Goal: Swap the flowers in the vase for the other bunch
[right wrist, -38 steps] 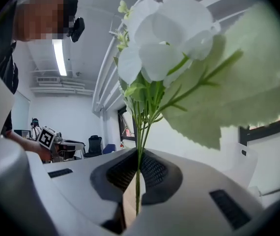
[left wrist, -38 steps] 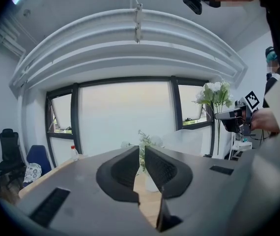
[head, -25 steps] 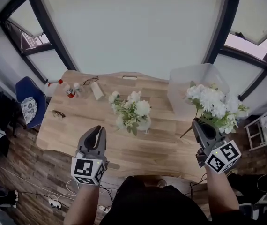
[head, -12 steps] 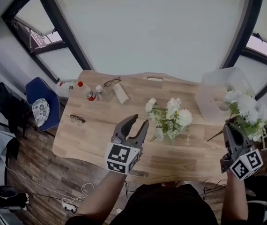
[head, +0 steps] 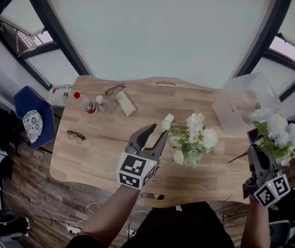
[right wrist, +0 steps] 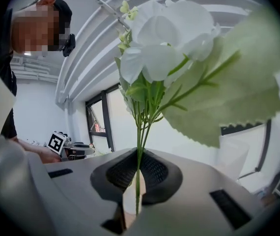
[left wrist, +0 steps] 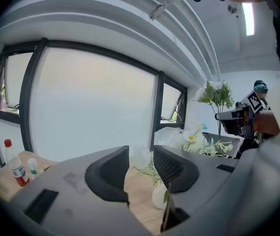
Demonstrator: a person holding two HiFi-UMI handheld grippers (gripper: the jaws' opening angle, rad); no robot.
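Note:
On the wooden table (head: 96, 154) stands a small white vase (head: 191, 160) holding white flowers with green sprigs (head: 191, 136). My left gripper (head: 157, 132) hovers open just left of those flowers, with nothing between its fingers. Looking along its jaws, my left gripper (left wrist: 141, 155) faces the vase (left wrist: 159, 196) close ahead. Off the table's right end, my right gripper (head: 254, 153) is shut on the stems of the other bunch (head: 278, 134), held upright. In the right gripper view the thin stems (right wrist: 139, 181) are pinched between the pads, under the white blooms (right wrist: 164, 38).
At the table's far left are two small bottles (head: 87, 104), a pale box (head: 126, 103) and two pairs of glasses (head: 76, 135). A clear plastic bag (head: 239, 105) stands at the far right. A blue chair (head: 31, 120) sits left of the table.
My left gripper went from shut to open and moved right, up to the vase's flowers. My right gripper stayed off the table's right end with its bunch.

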